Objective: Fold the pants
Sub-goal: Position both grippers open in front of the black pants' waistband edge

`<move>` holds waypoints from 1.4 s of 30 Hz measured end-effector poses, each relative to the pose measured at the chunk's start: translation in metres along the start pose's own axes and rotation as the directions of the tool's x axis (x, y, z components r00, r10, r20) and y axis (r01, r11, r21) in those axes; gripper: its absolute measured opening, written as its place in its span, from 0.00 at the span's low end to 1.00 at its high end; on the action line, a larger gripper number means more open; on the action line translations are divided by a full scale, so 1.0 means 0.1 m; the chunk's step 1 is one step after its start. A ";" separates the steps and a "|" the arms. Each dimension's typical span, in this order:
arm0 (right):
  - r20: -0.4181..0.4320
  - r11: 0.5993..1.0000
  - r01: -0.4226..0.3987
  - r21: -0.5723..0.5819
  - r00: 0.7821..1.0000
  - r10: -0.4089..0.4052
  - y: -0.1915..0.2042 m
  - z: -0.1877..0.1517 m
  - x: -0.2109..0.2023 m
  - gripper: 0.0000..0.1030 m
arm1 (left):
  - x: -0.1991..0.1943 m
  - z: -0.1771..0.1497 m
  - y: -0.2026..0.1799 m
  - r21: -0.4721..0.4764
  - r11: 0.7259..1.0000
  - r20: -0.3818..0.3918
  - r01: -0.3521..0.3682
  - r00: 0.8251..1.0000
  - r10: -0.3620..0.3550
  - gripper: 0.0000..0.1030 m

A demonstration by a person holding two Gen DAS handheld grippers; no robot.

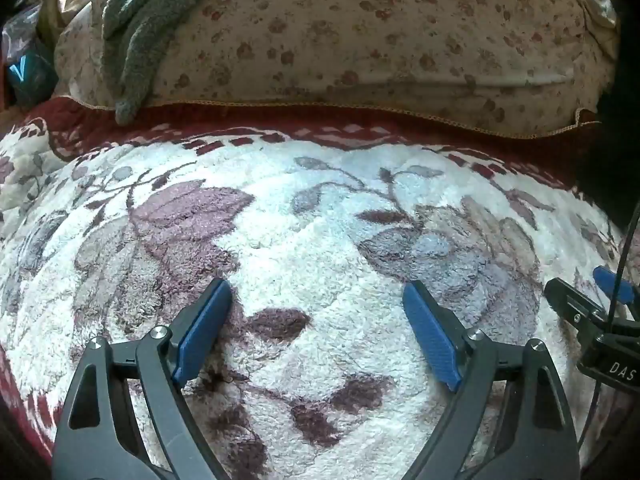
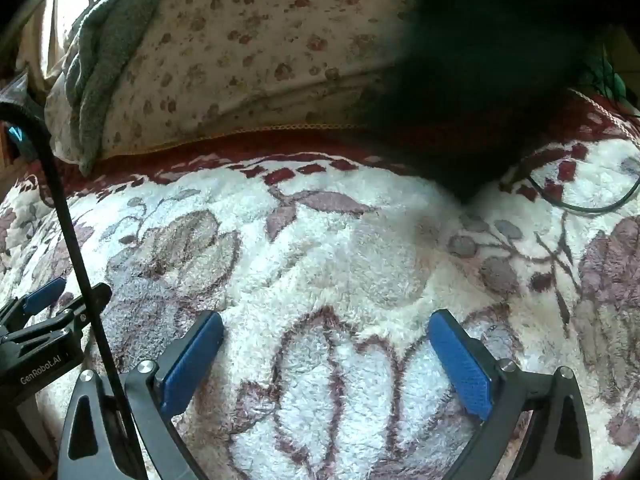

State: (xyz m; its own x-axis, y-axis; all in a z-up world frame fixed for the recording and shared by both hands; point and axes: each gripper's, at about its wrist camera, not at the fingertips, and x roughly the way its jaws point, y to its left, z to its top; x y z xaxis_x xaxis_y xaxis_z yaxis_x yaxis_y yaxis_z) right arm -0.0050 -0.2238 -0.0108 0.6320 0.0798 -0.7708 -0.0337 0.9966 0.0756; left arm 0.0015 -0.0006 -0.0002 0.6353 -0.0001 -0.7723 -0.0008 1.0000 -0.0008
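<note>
Left gripper point(image 1: 316, 312) and right gripper point(image 2: 326, 344) held wide, nothing gripped, above floral blanket point(image 1: 320, 208). Dark garment point(image 2: 480, 80), presumably pants, seen at blanket's far right edge; folding not yet begun.

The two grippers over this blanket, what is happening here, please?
A person holds the left gripper and the right gripper side by side, low over a fluffy flowered blanket. Both are open and hold nothing. A dark, blurred cloth, possibly the pants, shows at the upper right of the right wrist view. A flowered pillow with a grey towel on it lies behind. No folding has started.
</note>
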 end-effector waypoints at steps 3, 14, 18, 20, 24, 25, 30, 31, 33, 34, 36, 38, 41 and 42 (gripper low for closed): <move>0.000 1.000 0.000 0.000 1.000 0.000 0.00 0.00 0.00 0.99 | 0.01 0.01 -0.02 0.000 1.000 0.000 -0.001 1.000 0.001 0.86; -0.001 1.000 0.001 -0.001 1.000 -0.001 -0.01 0.00 -0.01 0.99 | -0.01 -0.02 0.02 0.000 1.000 0.000 -0.001 1.000 0.001 0.86; 0.000 1.000 0.000 0.000 1.000 0.000 0.09 0.01 0.00 0.99 | -0.04 -0.06 0.04 0.000 1.000 0.000 0.000 1.000 0.000 0.86; 0.000 1.000 0.000 -0.001 1.000 0.000 0.07 0.01 0.00 0.99 | -0.04 -0.06 0.05 0.000 1.000 0.000 -0.001 1.000 0.001 0.86; 0.000 1.000 0.000 0.000 1.000 0.000 0.09 0.00 0.00 0.99 | -0.04 -0.06 0.04 0.000 1.000 0.000 0.000 1.000 0.000 0.86; 0.000 1.000 0.000 -0.001 1.000 0.000 0.09 0.00 0.00 0.99 | -0.04 -0.06 0.04 0.000 1.000 0.000 0.000 1.000 0.000 0.86; 0.000 1.000 0.000 -0.001 1.000 0.000 0.10 0.00 0.00 0.99 | -0.04 -0.05 0.04 -0.001 1.000 0.000 0.000 1.000 0.000 0.86; 0.000 1.000 0.000 -0.001 1.000 0.000 0.10 0.00 0.00 0.99 | -0.04 -0.05 0.04 0.000 1.000 0.000 -0.001 1.000 0.001 0.86; 0.001 1.000 0.000 -0.001 1.000 0.000 0.10 -0.01 0.00 0.99 | -0.02 -0.05 0.02 0.001 1.000 -0.002 -0.001 1.000 0.001 0.86; 0.001 1.000 0.000 0.000 1.000 0.000 0.12 -0.01 0.00 0.99 | -0.03 -0.05 0.02 0.004 1.000 -0.005 -0.004 1.000 0.004 0.86; 0.000 1.000 0.000 -0.001 1.000 0.000 0.11 -0.01 0.00 0.99 | -0.04 -0.05 0.01 0.021 1.000 -0.012 0.001 1.000 -0.001 0.86; -0.012 1.000 0.016 -0.015 1.000 -0.016 0.08 0.00 0.01 1.00 | -0.09 -0.05 0.02 0.054 0.998 -0.031 0.032 0.999 -0.031 0.86; -0.019 1.000 0.014 -0.015 1.000 -0.015 0.09 0.02 0.04 1.00 | -0.16 -0.04 0.08 0.062 0.995 -0.074 0.073 0.995 -0.068 0.86; -0.024 1.000 0.007 -0.011 1.000 -0.007 0.07 0.01 0.03 1.00 | -0.18 -0.04 0.11 0.060 0.995 -0.090 0.075 0.994 -0.069 0.85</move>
State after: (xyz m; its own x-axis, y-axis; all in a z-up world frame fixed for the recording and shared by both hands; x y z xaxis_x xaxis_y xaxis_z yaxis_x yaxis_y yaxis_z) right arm -0.0021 -0.2171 -0.0117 0.6131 0.0731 -0.7866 -0.0374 0.9973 0.0635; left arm -0.0131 0.0100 0.0115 0.5621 -0.0693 -0.8242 0.0929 0.9955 -0.0204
